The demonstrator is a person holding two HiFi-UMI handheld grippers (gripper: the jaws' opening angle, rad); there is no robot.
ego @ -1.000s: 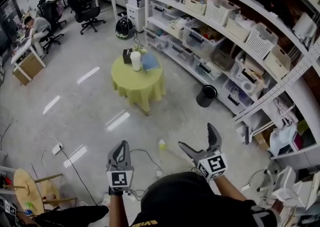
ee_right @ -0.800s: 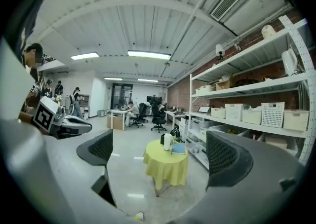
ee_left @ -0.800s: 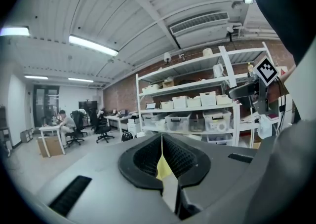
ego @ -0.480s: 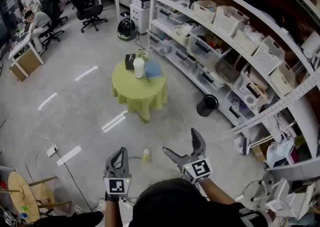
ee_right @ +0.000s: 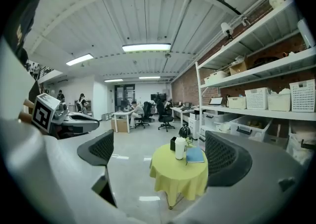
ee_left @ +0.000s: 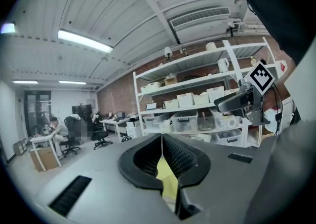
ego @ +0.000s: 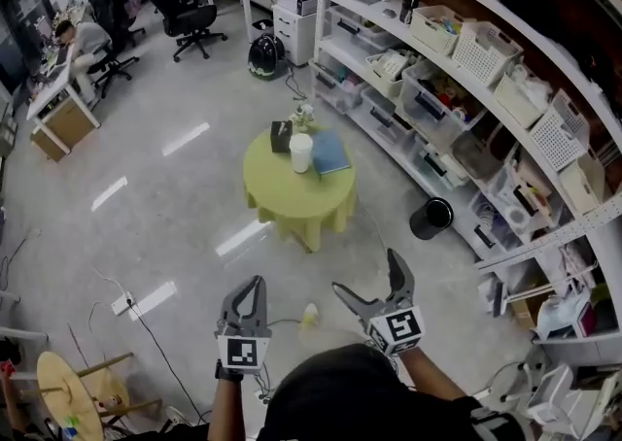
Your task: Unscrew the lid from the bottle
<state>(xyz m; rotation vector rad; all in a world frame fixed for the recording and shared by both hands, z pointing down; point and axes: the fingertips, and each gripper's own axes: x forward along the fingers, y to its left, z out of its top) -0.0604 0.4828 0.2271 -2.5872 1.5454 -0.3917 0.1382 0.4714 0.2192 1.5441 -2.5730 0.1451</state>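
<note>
Workshop-office, open plan: grey polished floor (ego: 175, 225), long white shelving (ego: 457, 89) stacked with storage bins along a brick wall, desks and office chairs at the far end, one person seated at a desk.

Bench (ego: 292, 201): small and round, draped in a yellow-green cloth. It stands alone on the floor beside the shelving and carries these items close together:
- bottle (ego: 300, 152): white, upright, lid apparently on.
- blue book (ego: 330, 152): lying flat just beside the bottle.
- black box (ego: 281, 135): on the bottle's other side.

Left claw (ego: 255, 284): jaws pressed together with nothing between them. Only a sliver of the yellow cloth shows through the gap beneath the tips.

Right claw (ego: 369, 274): jaws spread wide and empty. In its own view they frame the bench and the bottle.

Both claws are held out in front of the person, well apart from the bench.

Task status, as judged: not begun. The lid is untouched and the whole approach is yet to be made.

Hazards, as judged:
- A power strip (ego: 122, 304) with a trailing cable and a small yellow object (ego: 310, 314) lie on the floor near the person, so there is a trip risk.
- The book and box leave little room around the bottle, and a wide claw could knock either one.
- The left claw must open before it can take the bottle's body.
- Twisting the lid with the body unheld would only spin or topple the bottle.
- The loose cloth could slide underneath the bottle.
</note>
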